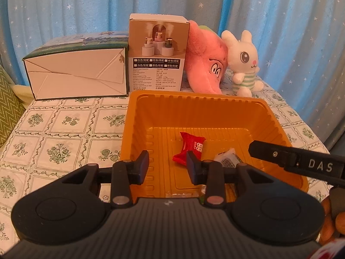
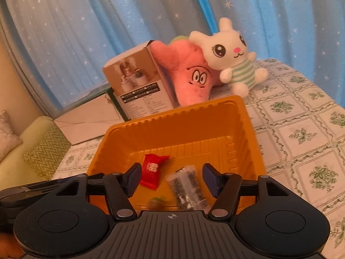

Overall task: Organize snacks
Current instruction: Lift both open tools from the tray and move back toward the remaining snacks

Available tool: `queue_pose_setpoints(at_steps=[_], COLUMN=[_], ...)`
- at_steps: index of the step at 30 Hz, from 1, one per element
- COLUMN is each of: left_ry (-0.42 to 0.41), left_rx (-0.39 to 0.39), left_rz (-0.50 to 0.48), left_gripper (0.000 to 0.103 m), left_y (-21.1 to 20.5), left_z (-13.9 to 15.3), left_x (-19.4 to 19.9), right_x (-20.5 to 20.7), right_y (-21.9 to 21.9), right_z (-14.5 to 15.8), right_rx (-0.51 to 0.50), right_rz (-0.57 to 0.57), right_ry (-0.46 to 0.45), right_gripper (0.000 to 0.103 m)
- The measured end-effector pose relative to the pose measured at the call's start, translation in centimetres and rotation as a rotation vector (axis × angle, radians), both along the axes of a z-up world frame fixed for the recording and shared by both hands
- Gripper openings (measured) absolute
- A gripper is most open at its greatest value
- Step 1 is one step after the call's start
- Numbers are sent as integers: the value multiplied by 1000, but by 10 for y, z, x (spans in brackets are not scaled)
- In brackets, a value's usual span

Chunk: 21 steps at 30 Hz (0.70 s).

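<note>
An orange plastic tray (image 1: pixel 194 110) stands on the floral tablecloth. In it lie a red snack packet (image 1: pixel 192 149) and a white packet (image 1: pixel 226 157). My left gripper (image 1: pixel 168 165) hangs over the tray's near left part, open, with nothing between its pads. One black finger (image 1: pixel 269 153) of the right gripper reaches in from the right. In the right wrist view the right gripper (image 2: pixel 172 177) is open over the tray (image 2: pixel 172 127). A clear packet with dark print (image 2: pixel 185 185) lies below its gap, untouched, beside the red packet (image 2: pixel 152 169). A small green item (image 2: pixel 156 201) is blurred.
Behind the tray stand a tall printed carton (image 1: pixel 158 54) and a low white box (image 1: pixel 75 73) lying on its side. A pink plush (image 1: pixel 207 62) and a white rabbit plush (image 1: pixel 243 62) lean at the back right. A blue star curtain hangs behind; a green cushion (image 2: pixel 45 149) is at left.
</note>
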<state>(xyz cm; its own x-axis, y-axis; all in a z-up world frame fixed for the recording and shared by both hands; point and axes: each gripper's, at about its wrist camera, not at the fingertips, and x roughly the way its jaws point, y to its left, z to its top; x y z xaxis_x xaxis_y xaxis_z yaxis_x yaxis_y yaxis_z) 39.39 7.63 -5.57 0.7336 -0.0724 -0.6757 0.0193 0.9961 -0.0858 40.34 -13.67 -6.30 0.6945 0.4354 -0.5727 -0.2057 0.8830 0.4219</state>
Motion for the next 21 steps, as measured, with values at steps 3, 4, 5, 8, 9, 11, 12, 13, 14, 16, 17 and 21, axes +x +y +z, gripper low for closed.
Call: queue_pose_setpoints(at_steps=[3,4,5,8,9,11,12,13,14,16,17,21], left_ry=[3,3,3,1,0,-1,-2,-3,-2,1,0,-10], left_rx=[5,5,6,11,12,13,15,17,17,16,17,21], left_rz=[-5,-8,-10,-13,-13,-15,-15,-15,-14,-8,-6,-13], left_gripper=[33,33,33,33,33,33,33,33,33,33,33,33], left_y=[-2,-3,-3,-5,-5,-6,-7,-8,-9,-11,-12,-17], left_z=[-1,-1,0,0,0,1,1,1,2,2,3,7], left_x=[0,-1,-1,-2,-2,-3,-4,-5,-7,-11,-13,-23], right_x=[0,0,0,-1,-2,-2,-3,-4,-5,-11,-14,-27], right_y=[-2,-2,-2,-1,-1,-1,-2,-2,-3,-4,-5,-6], right_z=[-1,-1,-1,0,0,0,0,1,2,5,6,14], right_rx=[-16,-23,-31,-60,-66,-70,-72,-76,-81,-88,-91,-125], right_rz=[-16,-17,-17,-20,-21,-25,-26,-28,-30,-35,-37,-46], right_ry=[14,16,17,4,0,-1,-2,-3,-5,-15,-22,-64], right_gripper=[62,62,62,62,62,62,62,62,62,62,62,62])
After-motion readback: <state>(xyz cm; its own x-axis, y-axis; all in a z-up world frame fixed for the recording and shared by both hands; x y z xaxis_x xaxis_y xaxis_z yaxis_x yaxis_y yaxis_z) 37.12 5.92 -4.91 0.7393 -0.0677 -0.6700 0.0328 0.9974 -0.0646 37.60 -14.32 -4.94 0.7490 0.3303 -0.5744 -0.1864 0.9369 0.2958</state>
